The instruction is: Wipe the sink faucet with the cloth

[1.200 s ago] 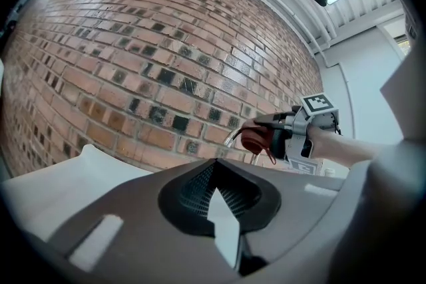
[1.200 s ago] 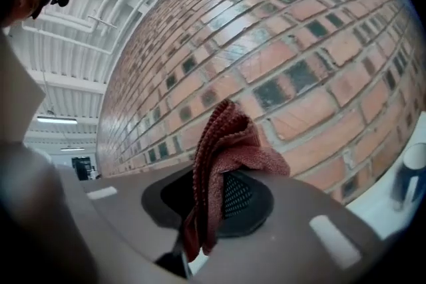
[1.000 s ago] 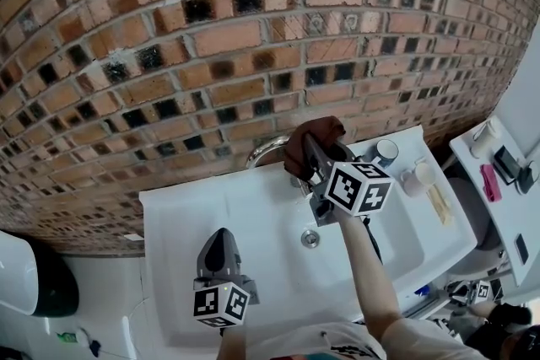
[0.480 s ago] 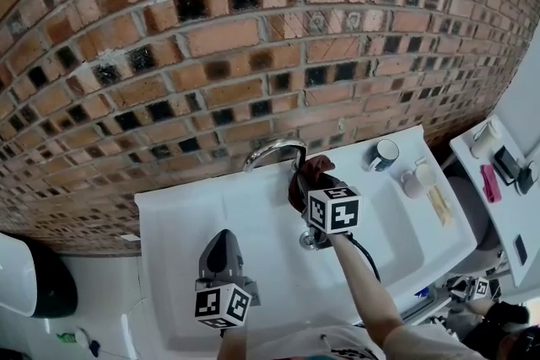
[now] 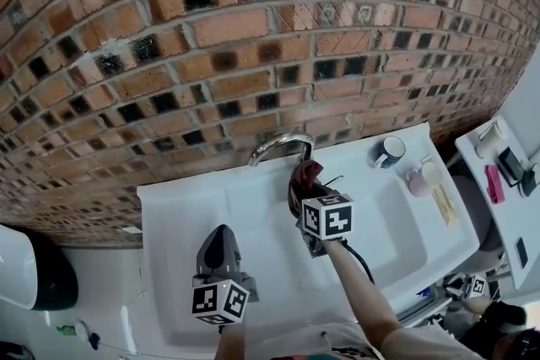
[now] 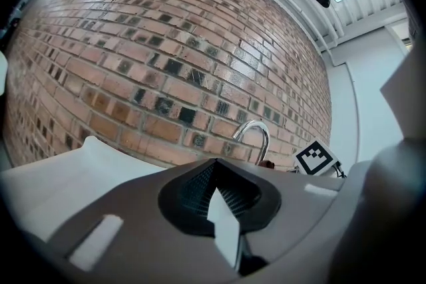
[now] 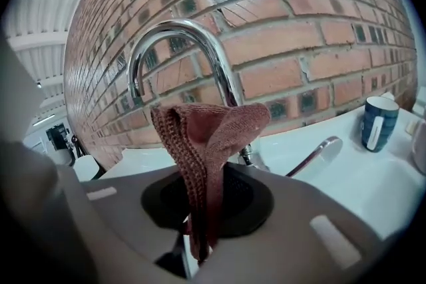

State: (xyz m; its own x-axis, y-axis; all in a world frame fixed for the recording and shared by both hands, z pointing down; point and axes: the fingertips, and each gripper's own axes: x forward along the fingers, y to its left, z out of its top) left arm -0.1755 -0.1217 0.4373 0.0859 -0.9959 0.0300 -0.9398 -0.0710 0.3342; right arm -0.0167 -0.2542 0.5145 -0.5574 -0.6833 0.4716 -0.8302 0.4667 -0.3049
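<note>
In the head view, the faucet (image 5: 278, 146) stands at the back rim of the white sink (image 5: 194, 206), close under the brick wall (image 5: 211, 38). Its curved neck runs along the wall, with the stem on the right and the open end on the left. The right tool (image 5: 305, 196) reaches up from the basin towards the stem, clamped on the reddish-brown cloth (image 5: 305, 177). The bunched cloth sits just under the right end of the arch. The left tool (image 5: 221, 244) hangs over the left of the basin, well apart from the faucet, pointing towards the wall. A dark mug (image 5: 388, 152) stands on the sink's right rim, with two pale cups (image 5: 419, 179) beyond it.

In the left gripper view, the left tool (image 6: 223, 209) has its jaws together with nothing between them. Ahead and to the right we see the faucet (image 6: 255, 133) as an upright hook. The marker cube (image 6: 315, 159) of the right tool is just beside it.

In the right gripper view, the right tool (image 7: 196, 243) grips the cloth (image 7: 206, 143), which stands upright out of the jaws as a long fold. Its top spreads across the lower stem of the faucet (image 7: 180, 36) and hides it there, but we cannot tell whether they touch. The neck arches up and over to the left, with its mouth facing down. A chrome lever (image 7: 316, 155) slants out to the right of the base, and the mug (image 7: 378, 123) stands further right.
</note>
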